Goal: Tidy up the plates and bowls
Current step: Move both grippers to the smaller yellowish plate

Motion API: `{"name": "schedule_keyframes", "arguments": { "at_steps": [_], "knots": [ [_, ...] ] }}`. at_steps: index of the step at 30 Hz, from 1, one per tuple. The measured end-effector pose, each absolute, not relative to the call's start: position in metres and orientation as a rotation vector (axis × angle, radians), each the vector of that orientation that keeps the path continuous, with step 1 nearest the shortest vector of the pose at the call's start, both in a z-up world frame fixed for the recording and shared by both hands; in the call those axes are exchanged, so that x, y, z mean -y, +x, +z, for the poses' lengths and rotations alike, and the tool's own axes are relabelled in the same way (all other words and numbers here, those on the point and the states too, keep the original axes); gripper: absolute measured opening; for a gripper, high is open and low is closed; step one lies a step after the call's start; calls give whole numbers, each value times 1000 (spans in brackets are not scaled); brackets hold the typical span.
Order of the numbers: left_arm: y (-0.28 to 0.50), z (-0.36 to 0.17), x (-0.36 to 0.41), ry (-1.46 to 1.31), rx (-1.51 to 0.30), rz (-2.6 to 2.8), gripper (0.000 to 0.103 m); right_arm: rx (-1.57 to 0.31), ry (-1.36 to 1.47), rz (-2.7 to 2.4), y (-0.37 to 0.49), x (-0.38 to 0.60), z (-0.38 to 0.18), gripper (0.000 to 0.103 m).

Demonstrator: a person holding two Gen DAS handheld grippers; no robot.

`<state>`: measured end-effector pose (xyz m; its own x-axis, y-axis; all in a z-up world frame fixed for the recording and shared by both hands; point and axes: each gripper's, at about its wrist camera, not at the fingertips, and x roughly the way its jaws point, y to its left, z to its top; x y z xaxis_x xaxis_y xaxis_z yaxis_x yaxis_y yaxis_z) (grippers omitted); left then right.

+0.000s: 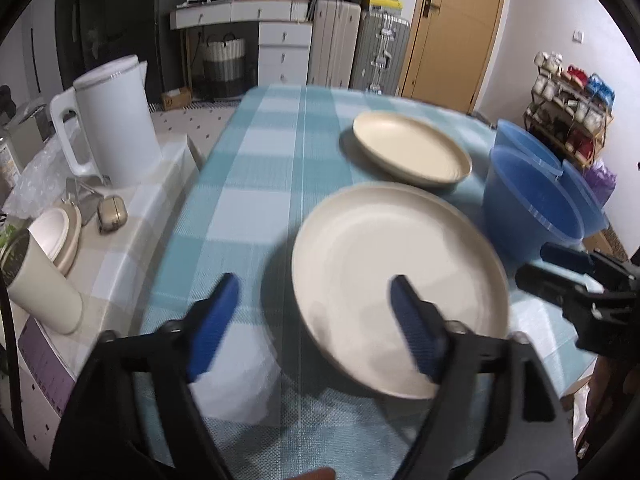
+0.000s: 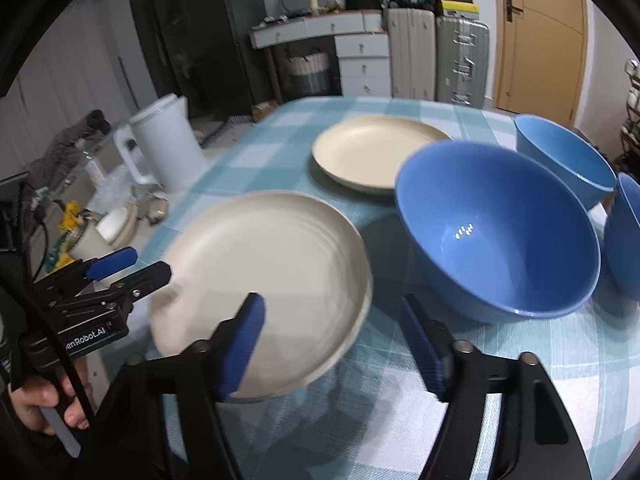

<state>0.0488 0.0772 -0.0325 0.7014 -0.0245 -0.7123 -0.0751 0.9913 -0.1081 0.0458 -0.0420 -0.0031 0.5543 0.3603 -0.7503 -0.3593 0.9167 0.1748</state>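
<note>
Two cream plates lie on the blue checked tablecloth: a near plate (image 1: pixel 400 292) (image 2: pixel 264 288) and a far plate (image 1: pixel 412 152) (image 2: pixel 376 152). Three blue bowls stand to the right: a near large bowl (image 1: pixel 532 208) (image 2: pixel 500 232), a far bowl (image 1: pixel 528 146) (image 2: pixel 564 156), and a third at the right edge (image 2: pixel 624 236). My left gripper (image 1: pixel 314 288) is open and empty, its right finger over the near plate's left half. My right gripper (image 2: pixel 334 312) is open and empty, straddling the near plate's right rim. Each gripper shows in the other's view.
A white kettle (image 1: pixel 116 124) (image 2: pixel 164 148), a cream cup (image 1: pixel 40 280), a small dish (image 1: pixel 60 236) and a small case (image 1: pixel 112 212) sit on a side counter to the left. The table's edge (image 1: pixel 572 384) runs close on the right. Suitcases and a door stand behind.
</note>
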Motion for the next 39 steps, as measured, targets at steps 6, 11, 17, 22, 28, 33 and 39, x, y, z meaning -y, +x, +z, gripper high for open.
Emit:
{"name": "schedule_keyframes", "arguments": {
  "at_steps": [6,11,17,22,28,33,39],
  "knots": [
    [49,12,-82,-173,-694,7,102,-803,19,460,48,60,43,98],
    [62,42,-76,-167,-650,-2,102,-749,26,469,59,85,86,103],
    [91,62,-68,-189,-646,-23,102,-726,25,479,83,111,124,103],
    [121,71,-58,-188,-656,-38,102,-719,49,468,109,135,148,103],
    [162,75,-51,-169,-689,-45,102,-729,54,444,156,155,166,103],
    [198,70,-45,-172,-729,-50,102,-773,11,441,201,155,165,103],
    [235,49,-43,-172,-786,-40,102,-856,-43,423,246,144,136,103]
  ]
}}
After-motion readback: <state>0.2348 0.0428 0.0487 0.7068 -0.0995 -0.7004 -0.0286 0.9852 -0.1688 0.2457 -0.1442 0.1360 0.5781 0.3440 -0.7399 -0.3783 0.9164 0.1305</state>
